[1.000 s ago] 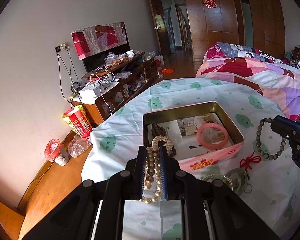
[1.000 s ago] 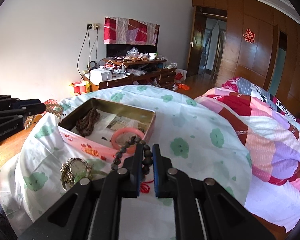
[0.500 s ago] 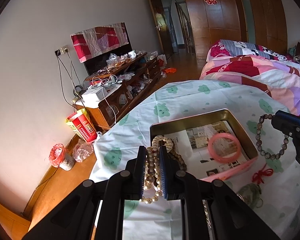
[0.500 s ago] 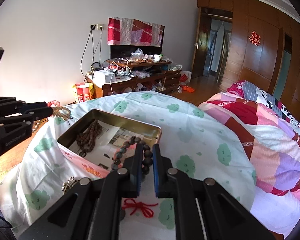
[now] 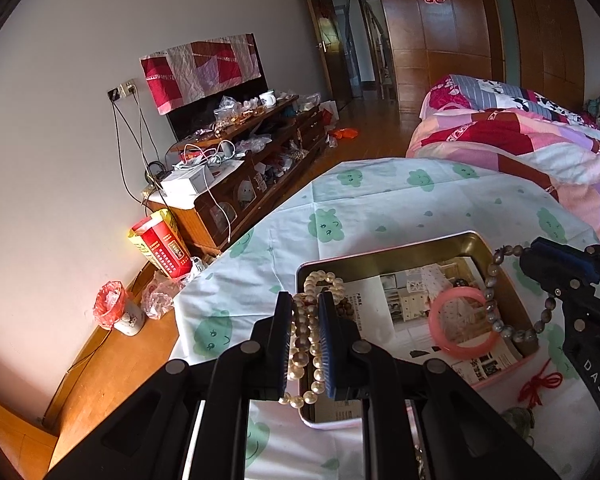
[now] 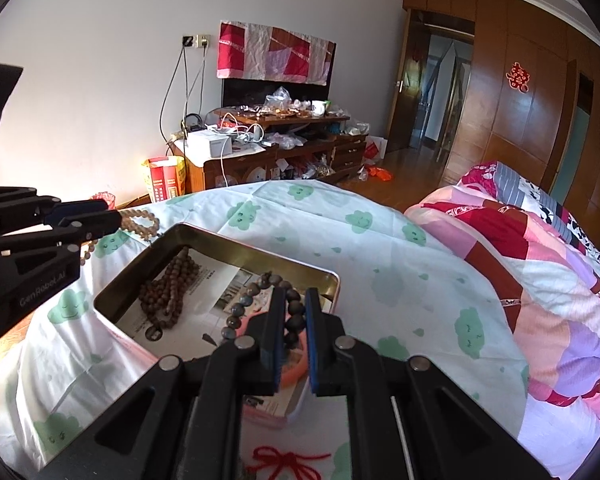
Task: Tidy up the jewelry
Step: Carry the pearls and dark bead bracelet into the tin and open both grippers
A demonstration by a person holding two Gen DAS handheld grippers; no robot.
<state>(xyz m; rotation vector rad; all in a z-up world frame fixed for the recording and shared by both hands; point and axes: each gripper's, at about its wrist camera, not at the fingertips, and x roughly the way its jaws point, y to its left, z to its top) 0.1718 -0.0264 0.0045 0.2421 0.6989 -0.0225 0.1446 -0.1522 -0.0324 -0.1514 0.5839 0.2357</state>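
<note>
Both grippers now nearer over the rectangular tin [image 5: 400,250], jaws clenched on pearl strand [image 5: 306,332] and dark bead bracelet [image 6: 260,292].

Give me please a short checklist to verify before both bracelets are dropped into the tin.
1. Left gripper shut on the pearl bracelet: ok.
2. Right gripper shut on the dark bead bracelet: ok.
3. Dark bead bracelet over the open tin: ok.
4. Pearl bracelet fully over the tin: not ok, it hangs at the tin's near corner.
5. Free space inside beside the pink bangle and brown bead strand: ok.
6. Red tassel cord clear of the fingers: cannot tell.
</note>
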